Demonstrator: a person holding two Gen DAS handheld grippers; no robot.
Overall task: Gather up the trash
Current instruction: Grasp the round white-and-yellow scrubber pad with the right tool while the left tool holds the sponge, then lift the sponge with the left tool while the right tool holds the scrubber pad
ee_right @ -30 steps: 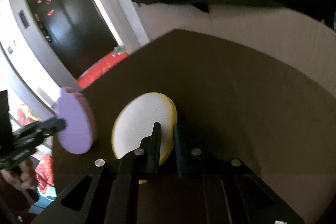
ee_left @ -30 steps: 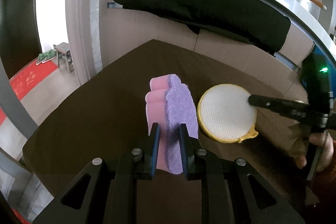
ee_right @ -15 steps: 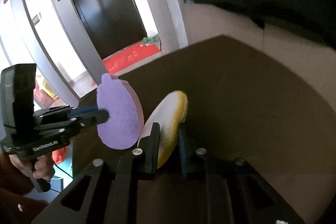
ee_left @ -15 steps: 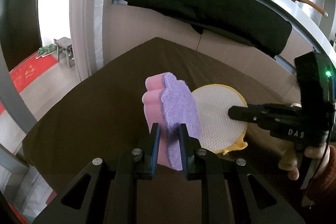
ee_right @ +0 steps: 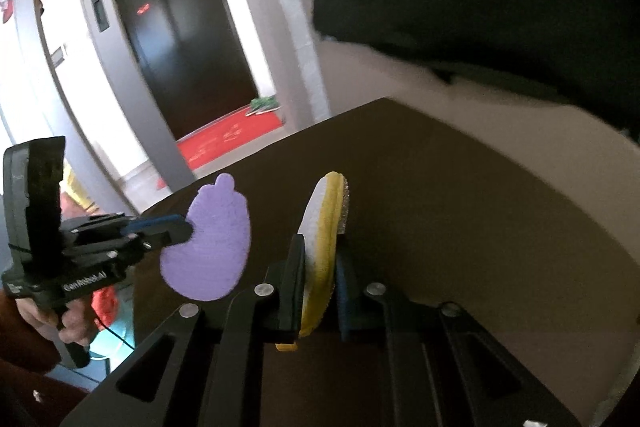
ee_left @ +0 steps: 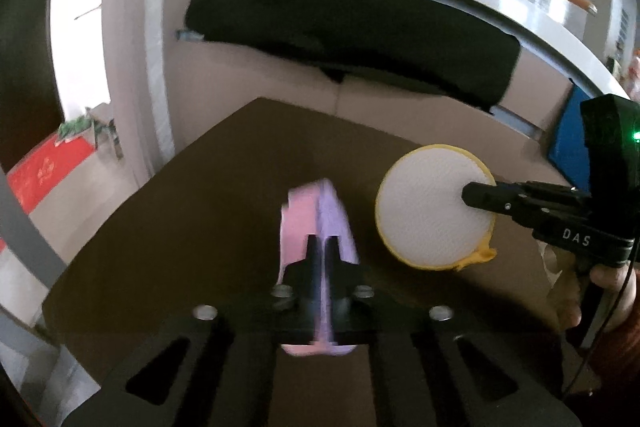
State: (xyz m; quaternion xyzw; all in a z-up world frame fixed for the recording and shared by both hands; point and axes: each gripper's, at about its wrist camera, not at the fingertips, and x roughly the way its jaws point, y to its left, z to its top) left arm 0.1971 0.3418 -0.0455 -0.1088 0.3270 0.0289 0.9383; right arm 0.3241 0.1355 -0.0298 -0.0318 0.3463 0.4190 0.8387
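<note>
**A:** What was the status of the two pickups?

**B:** We had both items in hand and clear of the brown table [ee_left: 168, 227]. Our left gripper [ee_left: 320, 247] was pressed fully together on the pink-and-purple sponge [ee_left: 316, 219], held edge-on at 12 o'clock from its jaws. Our right gripper [ee_right: 320, 267] was closing on the round yellow-and-white scrub pad [ee_right: 324, 227], pads pressing its two faces; the pad stood upright between them.

**A:** Where were the items relative to each other?

**B:** In the left wrist view, the scrub pad [ee_left: 428, 203] sat at 3 o'clock from the sponge, near but apart. In the right wrist view, the sponge [ee_right: 212, 251] sat at 9 o'clock from the pad.

**A:** What remained?

**B:** We judged collection done and disposal outstanding. No bin showed in either view, so we could not tell where the drop point was. The table surface in view carried no further trash.
</note>
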